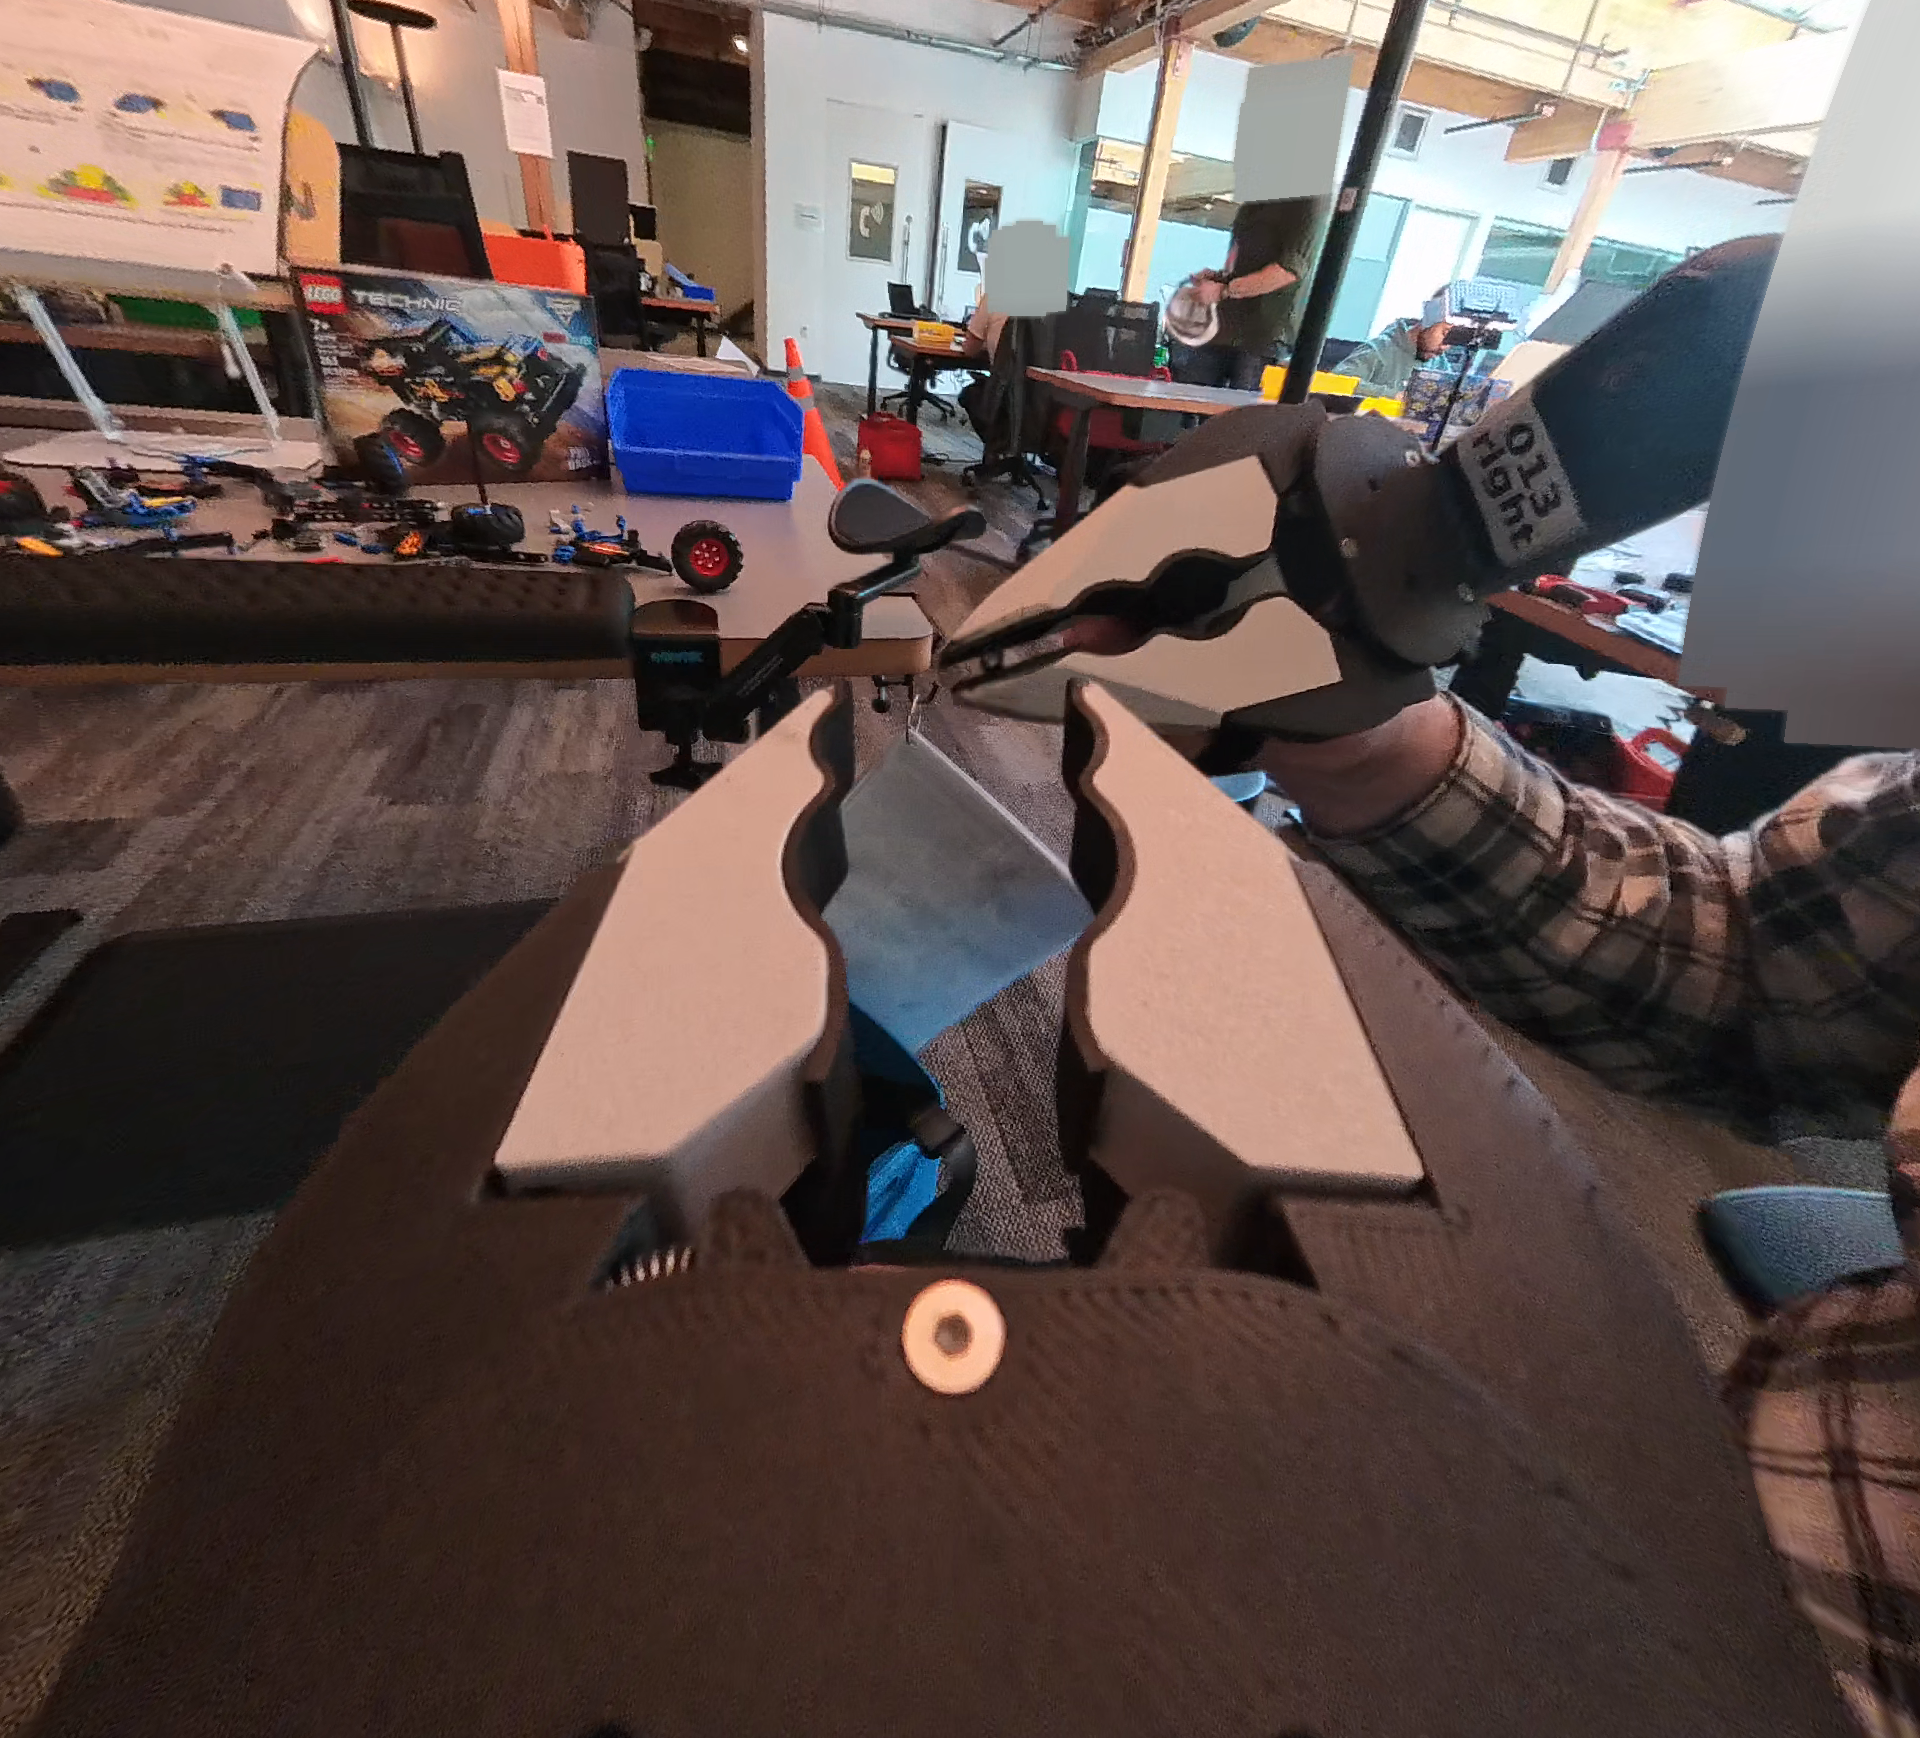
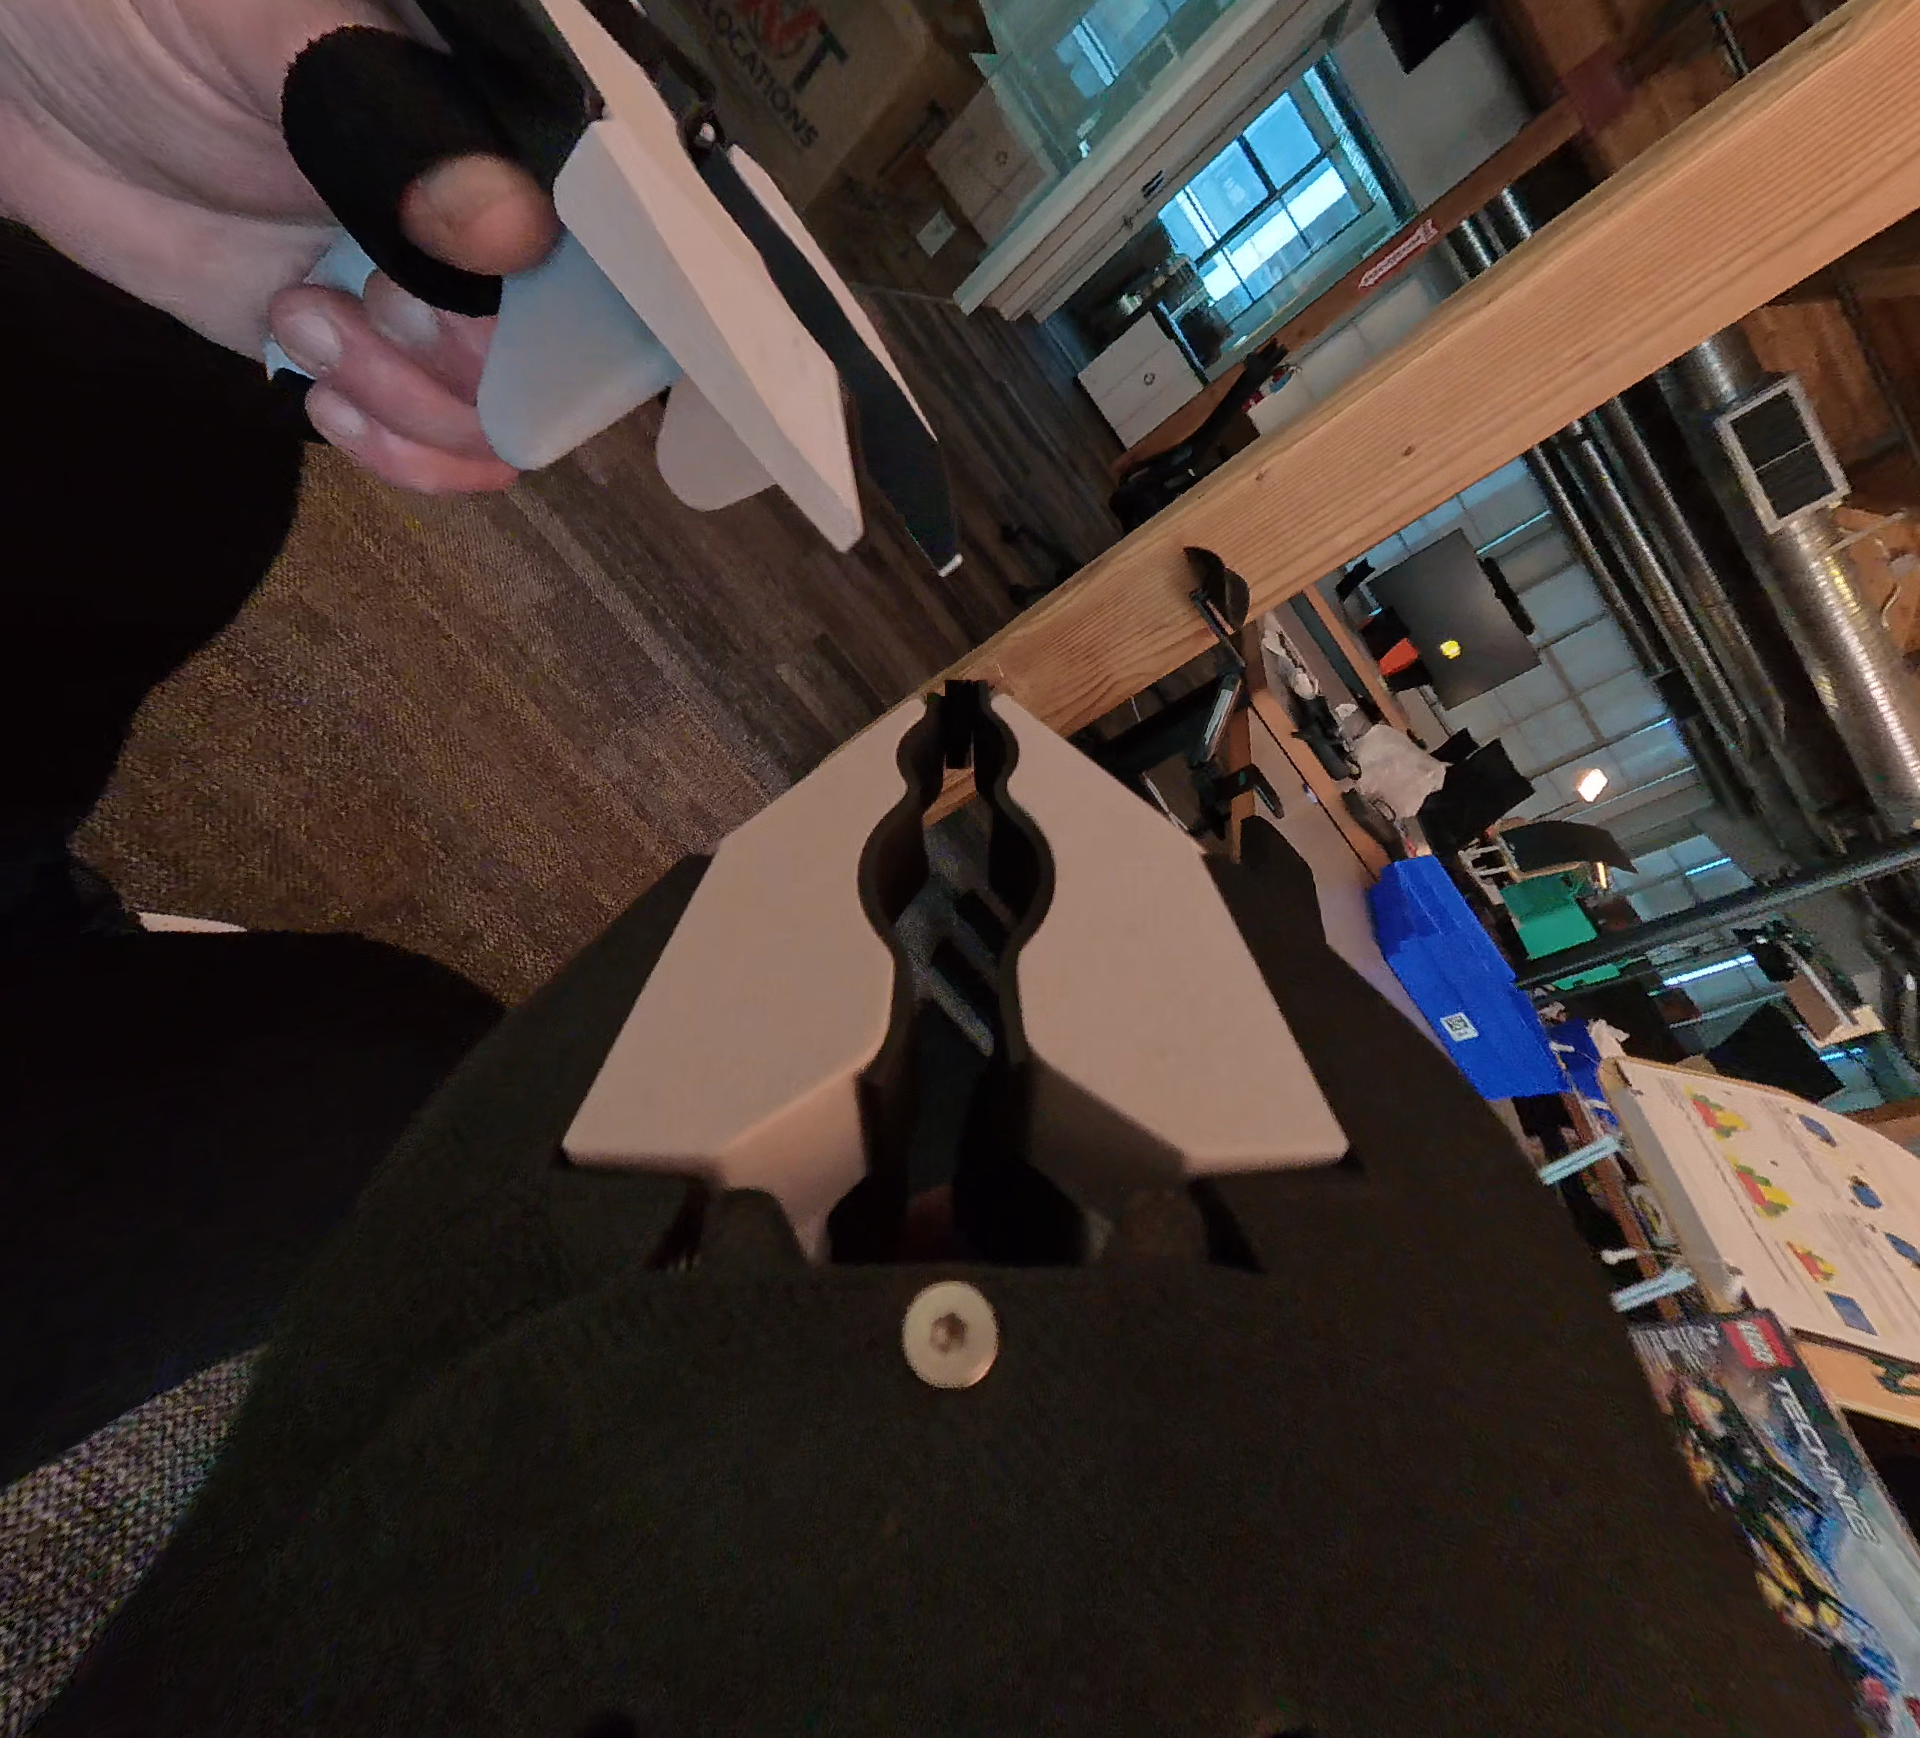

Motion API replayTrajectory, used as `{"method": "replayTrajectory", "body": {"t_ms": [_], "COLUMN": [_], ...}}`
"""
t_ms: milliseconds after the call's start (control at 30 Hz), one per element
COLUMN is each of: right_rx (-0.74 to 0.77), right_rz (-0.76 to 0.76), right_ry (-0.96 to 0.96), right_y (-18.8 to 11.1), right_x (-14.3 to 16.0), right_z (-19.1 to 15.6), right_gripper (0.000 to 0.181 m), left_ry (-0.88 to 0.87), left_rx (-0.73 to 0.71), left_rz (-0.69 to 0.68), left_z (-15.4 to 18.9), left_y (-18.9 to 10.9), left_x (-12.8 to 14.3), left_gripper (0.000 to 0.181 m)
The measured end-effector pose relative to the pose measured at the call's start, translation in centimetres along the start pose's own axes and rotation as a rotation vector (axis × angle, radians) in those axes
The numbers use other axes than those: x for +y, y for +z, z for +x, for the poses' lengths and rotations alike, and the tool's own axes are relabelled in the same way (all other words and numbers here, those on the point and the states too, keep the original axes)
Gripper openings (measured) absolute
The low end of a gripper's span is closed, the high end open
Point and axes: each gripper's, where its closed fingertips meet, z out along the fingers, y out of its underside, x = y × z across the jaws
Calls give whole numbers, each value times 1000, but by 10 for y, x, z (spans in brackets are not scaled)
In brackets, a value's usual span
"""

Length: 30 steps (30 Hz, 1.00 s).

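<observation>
Blue bin (image 1: pixel 704 445) on table (image 1: pixel 800 535); right gripper (image 1: pixel 951 665) pinching small black part (image 2: pixel 958 732), left gripper (image 1: pixel 956 712) agape

On the tabletop (image 1: pixel 800 545): blue bin (image 1: pixel 704 446), toy truck box (image 1: pixel 457 374) just left of it, loose red-hubbed wheel (image 1: pixel 708 555), scattered small building pieces (image 1: pixel 343 530). Behind, orange cone (image 1: pixel 814 410) on the carpet (image 1: pixel 312 784); white instruction sheet (image 1: pixel 135 140) propped upright at far left

left gripper (image 1: pixel 951 732) jaws parted, right gripper (image 2: pixel 961 701) jaws pinched together, tilted sideways
</observation>
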Motion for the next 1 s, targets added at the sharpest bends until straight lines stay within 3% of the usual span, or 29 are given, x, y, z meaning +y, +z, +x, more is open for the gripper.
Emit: {"method": "replayTrajectory", "body": {"t_ms": [200, 233, 433, 700, 867, 1000], "right_rx": [-50, -55, -95, -65, -27, 18], "right_rz": [53, 61, 24, -79, -119, -162], "right_ry": [-9, -9, -67, -255, -252, -230], "right_y": [33, 42, 113, 200, 233, 247], "right_x": [-14, -15, -4, 11, 38, 76], "right_z": [10, 13, 27, 61, 95, 132], "right_gripper": [3, 3, 3, 3, 3, 3], "left_ry": [15, -2, -172, -259, -236, -239], "left_rx": [-10, 20, 30, 40, 83, 135], "left_rz": [-67, -55, 32, 126, 100, 64], "left_z": [-23, -27, -100, -186, -237, -276], "left_y": [3, 1, -18, -30, -9, 29], "left_x": [-8, -9, -15, -31, -40, -40], "left_gripper": [29, 22, 16, 14, 13, 13]}}
